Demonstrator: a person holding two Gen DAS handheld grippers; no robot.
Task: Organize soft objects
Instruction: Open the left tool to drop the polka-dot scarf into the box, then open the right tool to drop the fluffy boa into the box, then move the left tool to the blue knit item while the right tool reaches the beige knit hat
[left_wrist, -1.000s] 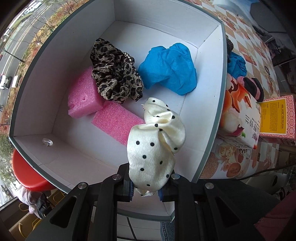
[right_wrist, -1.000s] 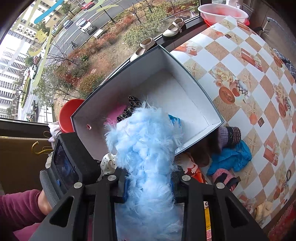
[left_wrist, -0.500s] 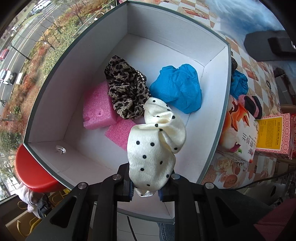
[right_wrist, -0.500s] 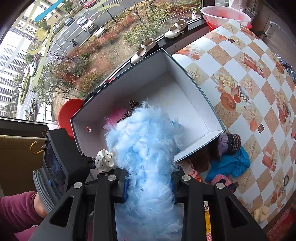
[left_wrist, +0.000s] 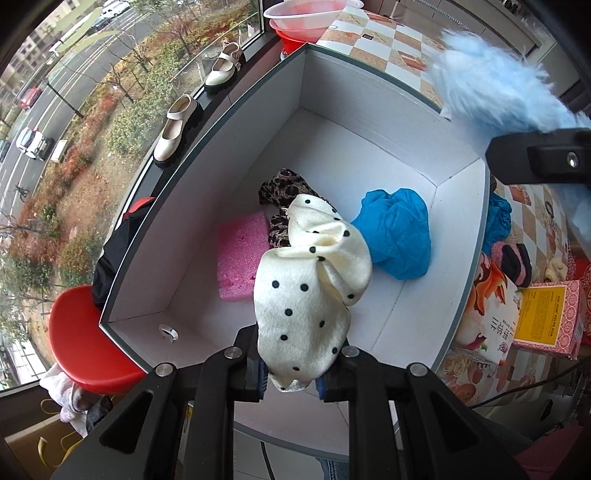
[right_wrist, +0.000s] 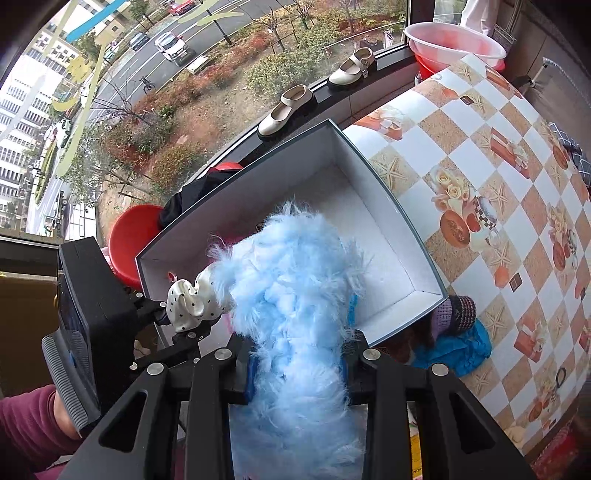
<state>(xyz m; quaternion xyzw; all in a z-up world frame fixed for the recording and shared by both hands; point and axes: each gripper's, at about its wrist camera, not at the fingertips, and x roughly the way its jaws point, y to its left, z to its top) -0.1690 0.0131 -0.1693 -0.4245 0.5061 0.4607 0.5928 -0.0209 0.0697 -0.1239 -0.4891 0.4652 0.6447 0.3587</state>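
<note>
Left gripper (left_wrist: 291, 373) is clamped on a cream polka-dot scrunchie (left_wrist: 310, 288), pointing down over the near end of the white box (left_wrist: 236, 173); the scrunchie hangs above the box floor, not touching the contents. Right gripper (right_wrist: 299, 365) is closed on a fluffy light-blue piece (right_wrist: 295, 295), held above the box's near edge; in the left view that fluff shows at upper right, over the box's far-right corner. Inside the box: pink foam block (left_wrist: 242, 258) against the left wall, leopard-print scrunchie (left_wrist: 284, 192) touching its far side, blue crumpled cloth (left_wrist: 397, 232) toward the right wall, apart from the foam. Outside, beside the box's right wall on the checkered tablecloth (right_wrist: 480, 155): another blue cloth (right_wrist: 458, 345) and a dark knitted item (right_wrist: 456, 312). Printed cartons (left_wrist: 491, 314) stand just beside that wall.
</note>
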